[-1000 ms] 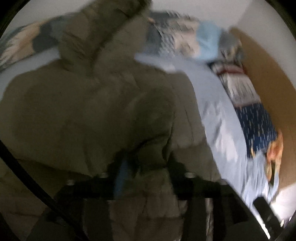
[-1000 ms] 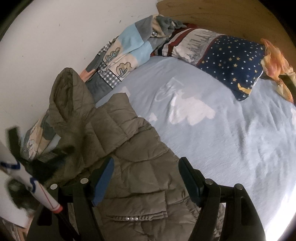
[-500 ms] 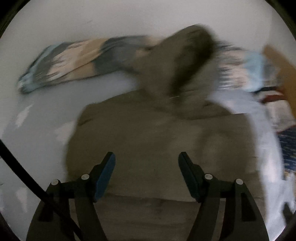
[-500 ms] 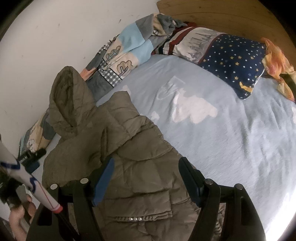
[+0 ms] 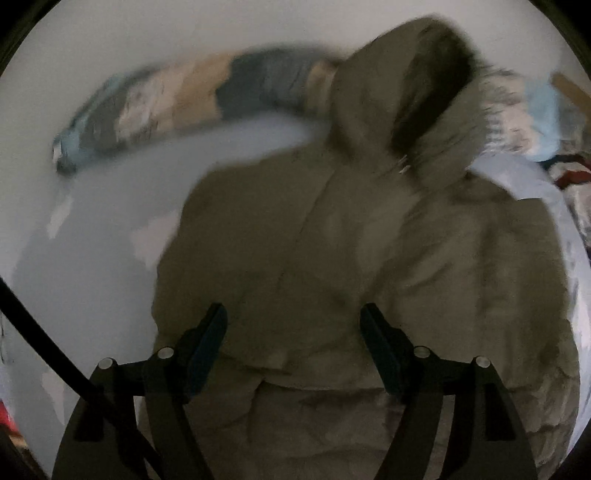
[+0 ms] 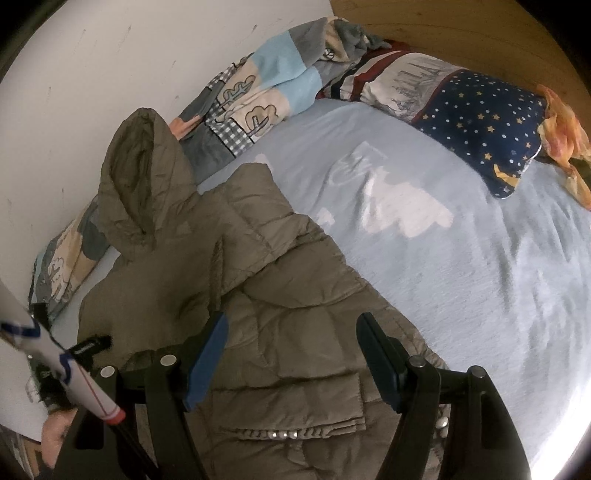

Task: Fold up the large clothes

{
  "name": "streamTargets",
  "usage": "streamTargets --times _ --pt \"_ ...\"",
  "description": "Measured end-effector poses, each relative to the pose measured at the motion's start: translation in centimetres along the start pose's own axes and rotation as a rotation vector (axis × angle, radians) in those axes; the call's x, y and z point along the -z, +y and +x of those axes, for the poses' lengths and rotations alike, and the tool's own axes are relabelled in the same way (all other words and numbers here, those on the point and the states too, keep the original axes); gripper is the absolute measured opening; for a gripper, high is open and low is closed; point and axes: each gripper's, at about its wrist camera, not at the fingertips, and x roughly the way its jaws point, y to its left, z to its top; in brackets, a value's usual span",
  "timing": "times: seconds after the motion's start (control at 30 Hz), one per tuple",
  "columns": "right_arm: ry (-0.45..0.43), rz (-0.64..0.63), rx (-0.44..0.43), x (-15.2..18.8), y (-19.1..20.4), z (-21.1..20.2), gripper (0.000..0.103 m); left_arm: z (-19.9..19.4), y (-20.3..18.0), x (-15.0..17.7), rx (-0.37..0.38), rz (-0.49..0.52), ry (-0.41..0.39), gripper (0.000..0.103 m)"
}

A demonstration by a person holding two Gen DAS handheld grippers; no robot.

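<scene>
An olive-green quilted jacket (image 5: 351, 258) lies on the bed with its hood (image 5: 399, 92) toward the wall and one side folded over its middle. My left gripper (image 5: 293, 332) hovers over the jacket's folded part. Its jaws are opening and no fabric is pinched between the blue pads. In the right wrist view the jacket (image 6: 266, 295) fills the lower left, with a snap-buttoned pocket near the bottom. My right gripper (image 6: 291, 339) stands open just above the jacket's body, holding nothing.
The light blue sheet (image 6: 443, 258) stretches to the right of the jacket. A patchwork blanket (image 6: 258, 92) runs along the white wall (image 6: 92, 74). A starry pillow (image 6: 487, 122) and an orange cloth (image 6: 565, 129) lie by the wooden headboard (image 6: 461, 29). A person's hand (image 6: 55, 435) is at the lower left.
My left gripper let go of the jacket fabric it was pinching, opened, and swung left, so the whole jacket top now shows. The right gripper has hardly moved.
</scene>
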Motion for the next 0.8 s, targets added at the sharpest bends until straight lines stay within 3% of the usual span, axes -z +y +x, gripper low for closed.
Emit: streamTargets --times 0.13,0.23,0.37,0.47,0.63,0.8 --pt "-0.009 0.006 0.007 0.1 0.0 -0.2 0.077 -1.2 -3.9 0.3 0.077 0.079 -0.011 0.074" --pt "-0.001 0.002 0.003 0.2 0.1 -0.1 0.077 -0.5 -7.3 0.8 0.091 0.135 0.010 0.074" --pt "0.006 -0.006 0.003 0.4 0.2 -0.1 0.077 3.4 -9.7 2.6 0.044 0.172 0.127 0.074" --pt "0.002 -0.003 0.007 0.3 0.2 -0.1 0.077 4.1 -9.7 2.5 0.035 0.167 0.135 0.075" --pt "0.010 0.008 0.005 0.1 -0.3 0.0 0.077 0.2 -8.2 3.2 0.109 0.125 0.083 0.074" --pt "0.005 0.014 -0.005 -0.2 -0.9 -0.7 0.077 -4.0 -4.1 6.5 0.116 0.074 0.078 0.074"
